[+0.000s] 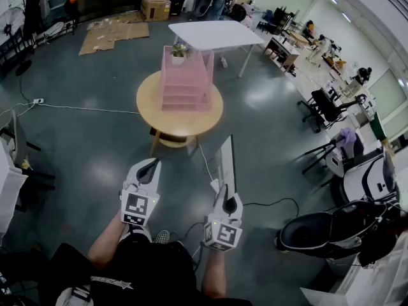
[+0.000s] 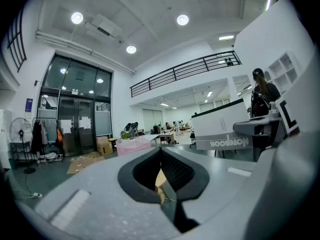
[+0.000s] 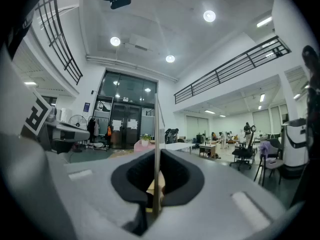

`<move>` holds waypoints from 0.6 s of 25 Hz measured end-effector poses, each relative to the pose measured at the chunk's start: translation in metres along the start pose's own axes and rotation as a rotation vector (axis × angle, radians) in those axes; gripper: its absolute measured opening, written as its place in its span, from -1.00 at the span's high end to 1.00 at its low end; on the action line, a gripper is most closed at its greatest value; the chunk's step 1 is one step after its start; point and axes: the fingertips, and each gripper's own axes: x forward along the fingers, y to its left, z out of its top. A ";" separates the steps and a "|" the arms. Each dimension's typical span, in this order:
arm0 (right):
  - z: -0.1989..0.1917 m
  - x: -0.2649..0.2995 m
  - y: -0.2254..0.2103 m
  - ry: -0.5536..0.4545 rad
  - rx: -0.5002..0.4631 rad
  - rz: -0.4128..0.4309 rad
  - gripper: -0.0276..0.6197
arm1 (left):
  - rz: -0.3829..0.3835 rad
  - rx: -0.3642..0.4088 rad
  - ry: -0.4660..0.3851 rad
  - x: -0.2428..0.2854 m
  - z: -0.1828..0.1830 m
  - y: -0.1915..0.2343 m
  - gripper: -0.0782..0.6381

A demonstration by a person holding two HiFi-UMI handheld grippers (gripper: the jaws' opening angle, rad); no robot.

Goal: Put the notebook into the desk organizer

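Observation:
A pink desk organizer point(image 1: 186, 80) stands on a round wooden table point(image 1: 150, 104) ahead of me on the floor. My right gripper point(image 1: 224, 190) is shut on the lower edge of a thin white notebook point(image 1: 225, 162), which stands upright. In the right gripper view the notebook point(image 3: 157, 134) shows edge-on between the pads, with the organizer point(image 3: 145, 144) far behind. My left gripper point(image 1: 153, 164) hangs beside it, shut and empty. In the left gripper view the left gripper point(image 2: 161, 152) points toward the organizer point(image 2: 132, 145), and the notebook point(image 2: 220, 129) shows at the right.
A small potted plant point(image 1: 179, 51) sits by the organizer. Behind the round table stand a white table point(image 1: 213, 34) and cardboard boxes point(image 1: 155, 4). A cable point(image 1: 83, 109) runs across the floor at left. Office chairs point(image 1: 325, 107) and a dark scooter point(image 1: 322, 231) are at the right.

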 end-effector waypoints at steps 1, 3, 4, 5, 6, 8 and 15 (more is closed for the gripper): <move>-0.001 -0.002 0.000 0.000 0.001 0.001 0.88 | 0.000 0.002 -0.001 -0.001 0.000 -0.001 0.75; -0.002 -0.007 0.000 0.000 0.003 0.003 0.88 | -0.002 0.004 -0.002 -0.004 0.000 -0.005 0.75; -0.003 -0.009 0.000 -0.002 0.002 0.006 0.88 | -0.003 0.003 -0.003 -0.005 0.000 -0.007 0.75; -0.003 -0.012 0.000 -0.004 -0.001 0.009 0.88 | -0.004 0.001 -0.004 -0.006 -0.001 -0.009 0.75; -0.002 -0.014 0.000 -0.006 -0.006 0.011 0.88 | -0.006 0.000 -0.004 -0.007 0.000 -0.010 0.75; -0.002 -0.016 -0.001 -0.006 -0.014 0.010 0.88 | -0.013 0.000 -0.003 -0.006 0.000 -0.014 0.75; -0.009 -0.009 -0.010 0.002 -0.001 -0.004 0.88 | -0.035 0.005 0.016 0.008 -0.005 -0.021 0.75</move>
